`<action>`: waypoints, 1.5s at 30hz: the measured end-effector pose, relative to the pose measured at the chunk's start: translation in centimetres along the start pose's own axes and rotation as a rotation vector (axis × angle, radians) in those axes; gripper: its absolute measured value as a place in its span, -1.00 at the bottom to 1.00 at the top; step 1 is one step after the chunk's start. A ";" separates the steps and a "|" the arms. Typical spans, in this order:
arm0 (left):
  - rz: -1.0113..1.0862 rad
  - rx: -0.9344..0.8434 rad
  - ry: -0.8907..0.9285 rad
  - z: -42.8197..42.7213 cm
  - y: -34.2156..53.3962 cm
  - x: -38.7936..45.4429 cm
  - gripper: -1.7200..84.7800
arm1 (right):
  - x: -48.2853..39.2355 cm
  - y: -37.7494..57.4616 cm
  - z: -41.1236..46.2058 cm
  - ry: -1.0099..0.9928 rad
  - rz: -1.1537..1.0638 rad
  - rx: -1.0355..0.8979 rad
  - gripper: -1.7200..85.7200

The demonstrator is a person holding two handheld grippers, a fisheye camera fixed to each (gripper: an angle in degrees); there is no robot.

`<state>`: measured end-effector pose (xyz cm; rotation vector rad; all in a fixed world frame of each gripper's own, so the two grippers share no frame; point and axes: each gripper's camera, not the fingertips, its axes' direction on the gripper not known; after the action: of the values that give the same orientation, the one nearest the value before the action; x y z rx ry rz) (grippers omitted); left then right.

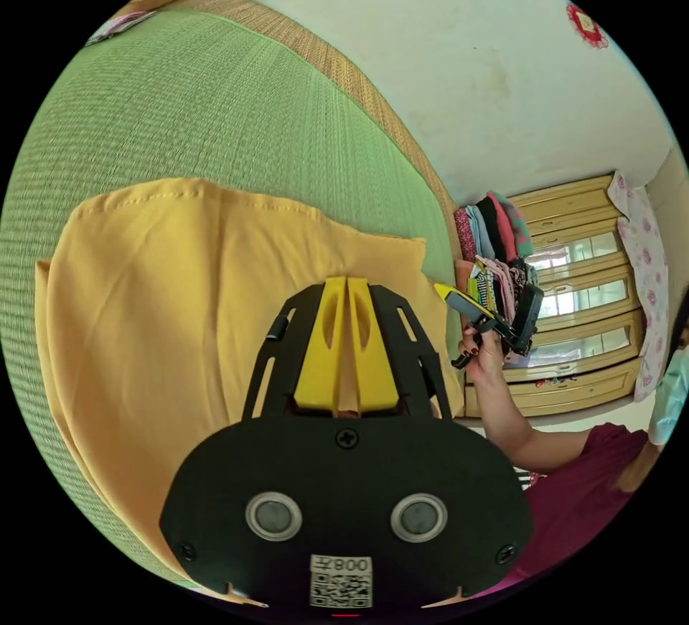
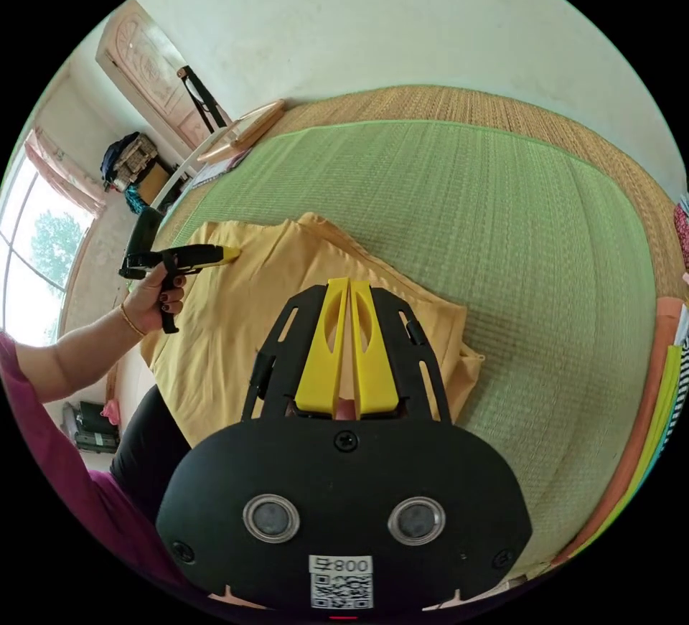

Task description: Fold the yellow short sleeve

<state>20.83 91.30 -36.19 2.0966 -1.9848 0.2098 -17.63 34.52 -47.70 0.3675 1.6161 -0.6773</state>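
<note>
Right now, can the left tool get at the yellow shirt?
Probably yes: the left tool hangs just over the yellow shirt, spread on the green mat, with nothing between them; its jaws look closed.

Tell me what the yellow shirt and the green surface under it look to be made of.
Yellow shirt: looks like a thin, matte woven fabric, possibly cotton; a stitched hem and soft creases show. Green mat: appears to be woven straw or rush, given its fine ribbed weave; the exact fibre cannot be told.
</note>
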 end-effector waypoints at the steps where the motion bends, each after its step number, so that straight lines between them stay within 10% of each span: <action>1: -0.017 0.004 0.023 -0.6 0.4 -0.4 -0.95 | 0.6 0.1 0.4 0.005 0.008 -0.012 -0.96; 17: -0.125 0.185 -0.203 -20.8 14.3 -1.4 -0.81 | 6.6 12.1 -5.7 -0.180 0.179 0.029 -0.92; 45: -0.202 0.016 -0.205 -28.3 17.1 3.1 -0.93 | 7.3 28.6 -3.2 -0.299 0.381 -0.116 -0.95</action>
<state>5.83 95.36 -6.90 2.3946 -1.8621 -0.0285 -4.32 57.61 -60.89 0.4512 1.2492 -0.3282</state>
